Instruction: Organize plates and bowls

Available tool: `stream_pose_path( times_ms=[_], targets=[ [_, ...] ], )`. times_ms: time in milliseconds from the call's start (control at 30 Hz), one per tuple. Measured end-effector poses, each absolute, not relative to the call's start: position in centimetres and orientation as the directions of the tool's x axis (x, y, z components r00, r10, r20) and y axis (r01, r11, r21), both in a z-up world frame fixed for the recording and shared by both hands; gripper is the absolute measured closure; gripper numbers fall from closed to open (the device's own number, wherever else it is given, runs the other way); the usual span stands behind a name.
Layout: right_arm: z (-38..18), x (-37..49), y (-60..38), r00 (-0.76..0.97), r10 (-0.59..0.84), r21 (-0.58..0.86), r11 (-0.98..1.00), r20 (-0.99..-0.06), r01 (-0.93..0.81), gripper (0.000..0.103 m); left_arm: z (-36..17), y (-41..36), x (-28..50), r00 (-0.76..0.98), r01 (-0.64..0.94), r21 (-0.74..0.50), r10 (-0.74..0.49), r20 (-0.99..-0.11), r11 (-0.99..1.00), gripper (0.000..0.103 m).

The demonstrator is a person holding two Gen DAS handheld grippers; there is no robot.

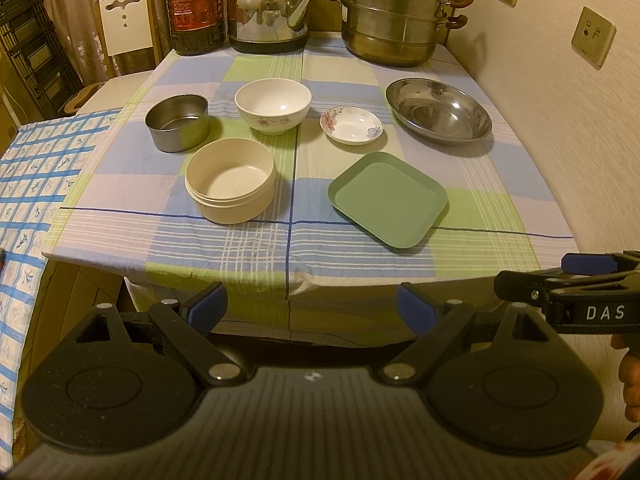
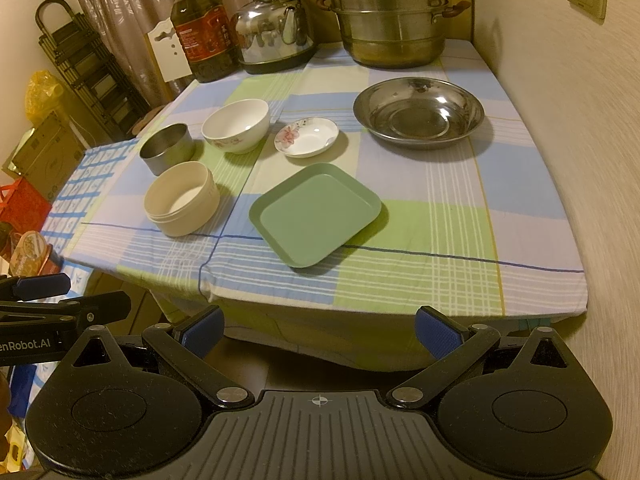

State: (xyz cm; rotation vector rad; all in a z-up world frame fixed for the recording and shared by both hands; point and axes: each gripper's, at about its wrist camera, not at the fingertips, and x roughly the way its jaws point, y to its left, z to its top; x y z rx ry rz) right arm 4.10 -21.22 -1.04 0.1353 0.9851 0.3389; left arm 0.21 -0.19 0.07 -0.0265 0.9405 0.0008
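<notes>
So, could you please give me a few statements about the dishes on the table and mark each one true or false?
1. The green square plate lies empty. True.
2. The white ceramic bowl is stacked inside the wide steel basin. False: they stand apart on the cloth.
3. The left gripper and right gripper are both open and hold nothing. True.
4. The small flowered saucer sits on the green square plate. False: it lies behind it, on the cloth.
</notes>
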Motion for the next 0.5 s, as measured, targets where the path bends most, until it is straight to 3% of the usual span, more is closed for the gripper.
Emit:
stream_pose_path(
  times_ms=[500],
  targets=[
    [-1.49, 4.35, -21.66, 0.505, 0.342, 0.266, 0.939, -0.792, -0.218, 0.002, 0.24, -0.53, 0.24, 0.589, -0.007, -0.027, -0.017, -0.808, 1.0, 0.012]
  ],
)
